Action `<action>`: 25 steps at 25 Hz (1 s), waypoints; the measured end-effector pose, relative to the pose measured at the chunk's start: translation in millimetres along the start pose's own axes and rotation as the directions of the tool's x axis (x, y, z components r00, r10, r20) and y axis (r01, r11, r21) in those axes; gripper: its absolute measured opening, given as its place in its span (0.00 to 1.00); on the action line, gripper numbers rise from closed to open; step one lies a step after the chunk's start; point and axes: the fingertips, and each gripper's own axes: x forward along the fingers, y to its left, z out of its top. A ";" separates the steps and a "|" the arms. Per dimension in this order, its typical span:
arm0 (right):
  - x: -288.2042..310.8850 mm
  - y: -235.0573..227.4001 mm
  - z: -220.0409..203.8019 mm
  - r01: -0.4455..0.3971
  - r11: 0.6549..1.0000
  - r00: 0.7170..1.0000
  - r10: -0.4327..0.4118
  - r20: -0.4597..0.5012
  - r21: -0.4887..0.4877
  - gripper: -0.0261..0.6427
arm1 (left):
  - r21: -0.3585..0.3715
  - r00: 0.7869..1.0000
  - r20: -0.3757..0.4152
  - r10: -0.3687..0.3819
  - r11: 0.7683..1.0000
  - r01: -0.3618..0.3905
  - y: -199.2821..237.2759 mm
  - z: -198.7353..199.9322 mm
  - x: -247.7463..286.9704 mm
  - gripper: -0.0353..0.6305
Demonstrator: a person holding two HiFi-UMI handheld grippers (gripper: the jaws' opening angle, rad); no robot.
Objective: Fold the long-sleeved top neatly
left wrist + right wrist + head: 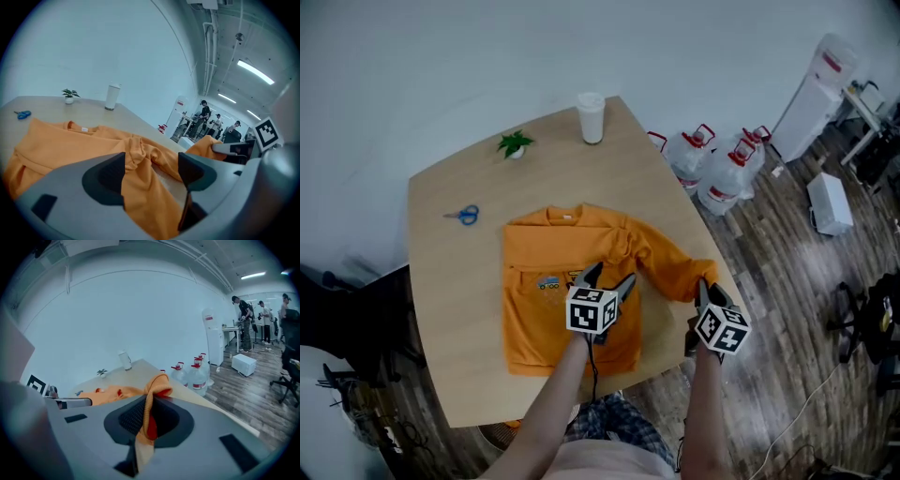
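Item, right gripper [149, 416]: jaws are closing tight on the ribbed cuff [159, 385] of the orange long-sleeved top [553, 281], and the cuff is bunching up between the pads and hanging clear of the table [450, 356]. Item, left gripper [152, 168]: jaws are standing wide apart over the middle of the top, with wrinkled cloth showing between them, though neither pad is pressing on it. Item, the top: it is lying chest-up near the middle of the table with its neckline toward the far side, and the right sleeve [670, 262] is trailing out toward the right table edge, where the right gripper is lifting it. Judged step: folding this sleeve across the body. To do it well, the left gripper is probably best set down near the shoulder to pin the fold line, while the right carries the cuff low and straight across, so that the sleeve lies flat without dragging the body askew. Item, sundries well apart on the far side: blue scissors [464, 215], a small plant [515, 143] and a white cup [592, 117].
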 end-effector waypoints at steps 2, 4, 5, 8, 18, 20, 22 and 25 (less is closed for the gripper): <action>11.4 21.1 11.0 -0.040 0.999 0.999 0.040 0.002 -0.027 0.09 | -0.012 0.999 0.013 0.029 1.000 -0.029 18.4 6.8 -7.9 0.59; 21.7 42.0 20.0 -0.078 0.996 0.997 0.078 0.002 -0.052 0.09 | -0.027 0.998 0.027 0.059 0.998 -0.058 36.1 12.6 -17.0 0.59; 26.2 51.9 24.0 -0.096 0.993 0.995 0.096 0.002 -0.064 0.09 | -0.034 0.997 0.035 0.073 0.997 -0.072 44.5 15.5 -21.8 0.59; 40.7 81.7 36.4 -0.145 0.984 0.989 0.147 0.003 -0.101 0.09 | -0.053 0.992 0.058 0.112 0.993 -0.109 69.5 24.5 -35.2 0.59; 92.0 196.6 59.5 -0.328 0.919 0.944 0.327 -0.040 -0.217 0.09 | -0.123 0.967 0.090 0.237 0.966 -0.225 146.6 35.2 -78.2 0.58; 101.1 223.2 59.6 -0.365 0.902 0.931 0.362 -0.055 -0.233 0.09 | -0.143 0.961 0.097 0.259 0.959 -0.244 160.3 37.2 -86.3 0.58; 109.2 250.0 58.4 -0.401 0.882 0.916 0.396 -0.072 -0.249 0.09 | -0.158 0.955 0.102 0.277 0.953 -0.259 172.1 38.9 -94.0 0.58; 121.0 288.0 51.7 -0.448 0.850 0.893 0.438 -0.102 -0.275 0.09 | -0.176 0.947 0.109 0.302 0.944 -0.281 189.6 39.2 -107.0 0.58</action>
